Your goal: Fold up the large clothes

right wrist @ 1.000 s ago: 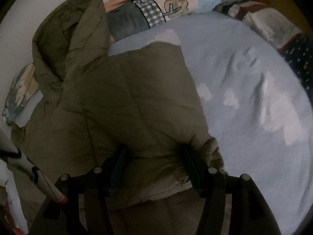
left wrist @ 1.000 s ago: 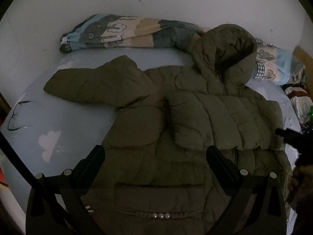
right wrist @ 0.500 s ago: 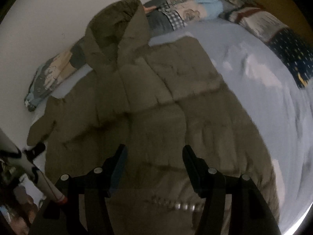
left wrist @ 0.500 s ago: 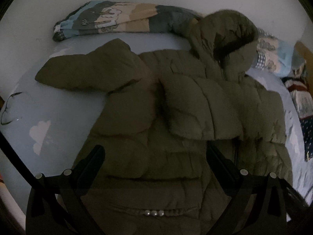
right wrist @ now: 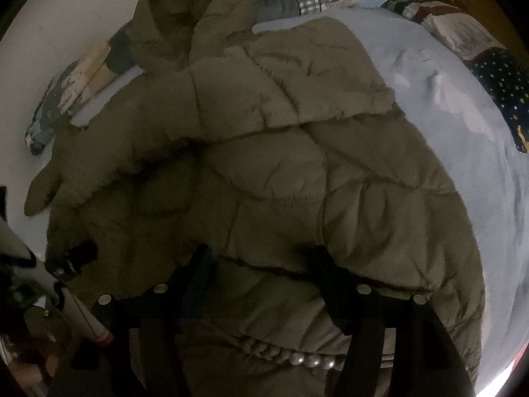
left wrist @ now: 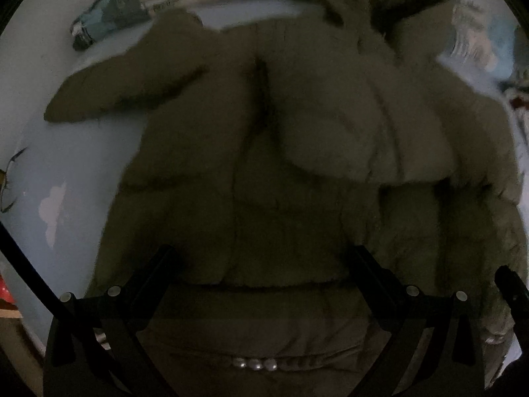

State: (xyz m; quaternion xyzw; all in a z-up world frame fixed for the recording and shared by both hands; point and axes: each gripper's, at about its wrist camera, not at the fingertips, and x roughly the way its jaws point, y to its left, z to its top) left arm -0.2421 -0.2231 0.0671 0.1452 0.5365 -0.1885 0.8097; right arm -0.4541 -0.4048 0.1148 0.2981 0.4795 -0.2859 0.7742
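An olive hooded puffer jacket (left wrist: 297, 165) (right wrist: 297, 182) lies front up on a light blue bed sheet (left wrist: 72, 165). One sleeve (left wrist: 347, 139) (right wrist: 281, 92) is folded across the chest. The other sleeve (left wrist: 132, 82) lies spread out to the left. A row of pearl buttons (left wrist: 254, 364) (right wrist: 310, 360) marks a lower pocket. My left gripper (left wrist: 261, 258) hangs wide open just above the jacket's lower body. My right gripper (right wrist: 259, 254) hovers over the lower part too. Its jaws are opening, with quilted fabric under and between the fingertips, not pinched.
A rolled patterned quilt (left wrist: 132, 10) (right wrist: 72, 86) lies along the white wall behind the hood. A dark star-print cloth (right wrist: 506, 92) sits at the bed's far right. A pair of glasses (left wrist: 8, 182) rests on the sheet at the left edge.
My right gripper has let go of the sleeve cuff, left it folded on the chest, and drawn back over the jacket's lower part. The left gripper has sunk closer to the jacket.
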